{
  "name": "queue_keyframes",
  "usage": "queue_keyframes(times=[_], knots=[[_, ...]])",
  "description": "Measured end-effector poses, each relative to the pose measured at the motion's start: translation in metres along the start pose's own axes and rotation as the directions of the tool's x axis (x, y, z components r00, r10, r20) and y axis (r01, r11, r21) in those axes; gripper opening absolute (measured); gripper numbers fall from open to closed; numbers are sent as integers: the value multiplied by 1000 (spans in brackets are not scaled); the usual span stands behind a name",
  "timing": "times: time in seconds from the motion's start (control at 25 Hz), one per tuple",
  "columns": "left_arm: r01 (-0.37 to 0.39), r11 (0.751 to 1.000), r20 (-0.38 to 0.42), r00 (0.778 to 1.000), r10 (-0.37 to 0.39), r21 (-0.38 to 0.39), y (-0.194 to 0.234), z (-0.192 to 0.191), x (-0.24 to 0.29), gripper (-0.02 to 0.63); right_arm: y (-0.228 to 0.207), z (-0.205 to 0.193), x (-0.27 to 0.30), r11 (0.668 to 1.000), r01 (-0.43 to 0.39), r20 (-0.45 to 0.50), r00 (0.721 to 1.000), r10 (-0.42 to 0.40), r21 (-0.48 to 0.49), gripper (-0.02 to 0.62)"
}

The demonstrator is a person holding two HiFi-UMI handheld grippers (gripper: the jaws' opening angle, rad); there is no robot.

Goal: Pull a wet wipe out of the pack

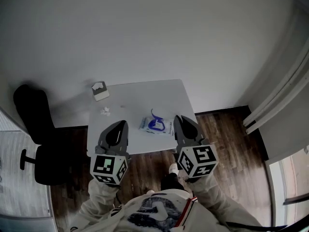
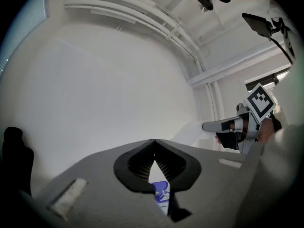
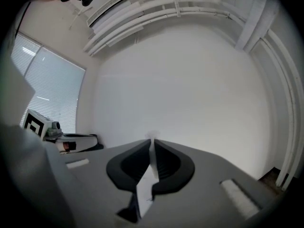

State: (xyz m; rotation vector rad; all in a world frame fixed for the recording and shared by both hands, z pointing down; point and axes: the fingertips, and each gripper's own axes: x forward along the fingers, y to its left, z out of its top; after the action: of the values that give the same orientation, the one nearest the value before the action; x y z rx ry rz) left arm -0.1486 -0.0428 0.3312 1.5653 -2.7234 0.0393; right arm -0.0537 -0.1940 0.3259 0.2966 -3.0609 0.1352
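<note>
The wet wipe pack (image 1: 155, 124), white with a blue lid, lies on the white table (image 1: 140, 93) near its front edge. My left gripper (image 1: 119, 123) hangs in front of that edge, left of the pack, with its jaws shut and nothing in them. Level with it, my right gripper (image 1: 182, 118) is just right of the pack, also shut and empty. In the left gripper view the pack (image 2: 161, 196) shows below the closed left gripper (image 2: 153, 142), and the right gripper's fingers (image 2: 223, 126) are at the right. The right gripper (image 3: 151, 141) faces the bare wall.
A small white box (image 1: 100, 91) stands at the table's far left corner, and a crumpled white scrap (image 1: 105, 112) lies nearer on the left. A black office chair (image 1: 36, 129) stands left of the table on the wood floor. White wall lies beyond.
</note>
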Motion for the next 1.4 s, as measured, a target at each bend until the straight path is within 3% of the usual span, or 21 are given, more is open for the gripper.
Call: queue_keyframes(times=[0.36,0.8,1.4], knots=[[1,1000,16,1000,-1,4,-13,6,-15,5,3,3,-20,1000,6,2,1000,-6,-10,11],[-5,1000,17,1000,5,26,-48,19,-6,5,-24,13,-38,1000,-3,23,1000,3,1,11],[-7,1000,-18,1000,7,15,-79,8,6,5,-49,-4,-51,1000,-9,-16,1000,10,20,9]])
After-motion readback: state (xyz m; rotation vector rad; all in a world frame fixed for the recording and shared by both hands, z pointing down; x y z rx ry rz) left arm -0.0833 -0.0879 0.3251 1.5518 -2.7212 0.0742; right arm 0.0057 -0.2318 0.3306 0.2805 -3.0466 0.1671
